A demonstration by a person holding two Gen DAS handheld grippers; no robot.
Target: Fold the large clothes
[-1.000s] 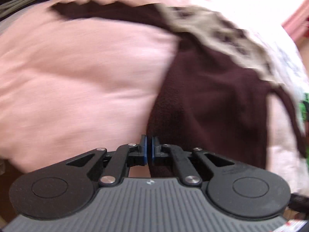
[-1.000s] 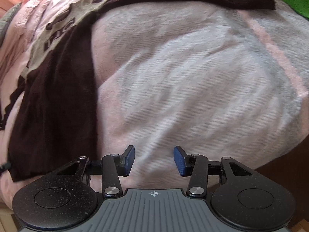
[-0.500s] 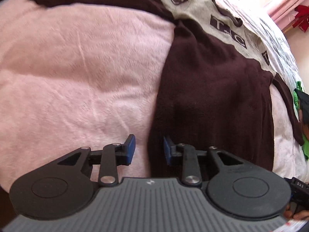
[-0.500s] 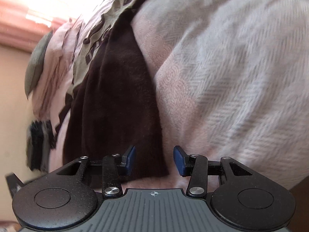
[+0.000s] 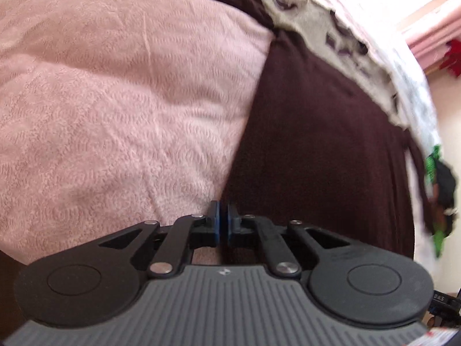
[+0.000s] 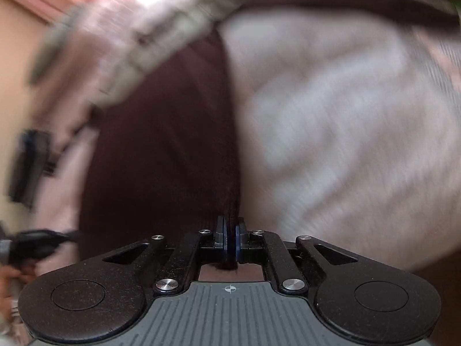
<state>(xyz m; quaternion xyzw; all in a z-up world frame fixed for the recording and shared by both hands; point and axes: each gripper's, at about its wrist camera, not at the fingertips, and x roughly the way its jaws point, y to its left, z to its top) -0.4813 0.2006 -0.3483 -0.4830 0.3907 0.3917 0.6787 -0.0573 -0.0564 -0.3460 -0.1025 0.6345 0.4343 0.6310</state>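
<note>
Maroon sweater [image 5: 317, 150] on pink blanket [image 5: 115, 101], hem clamped by both just-closed tongs [image 5: 223, 219] [image 6: 231, 240].

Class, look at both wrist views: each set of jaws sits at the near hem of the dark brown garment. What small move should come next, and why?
Probably lift both hands together, carrying the hem toward the printed band. The left gripper and right gripper have just closed on opposite near corners of the dark brown garment, which lies flat on the pink blanket. The right view is blurred, so check that grip.
</note>
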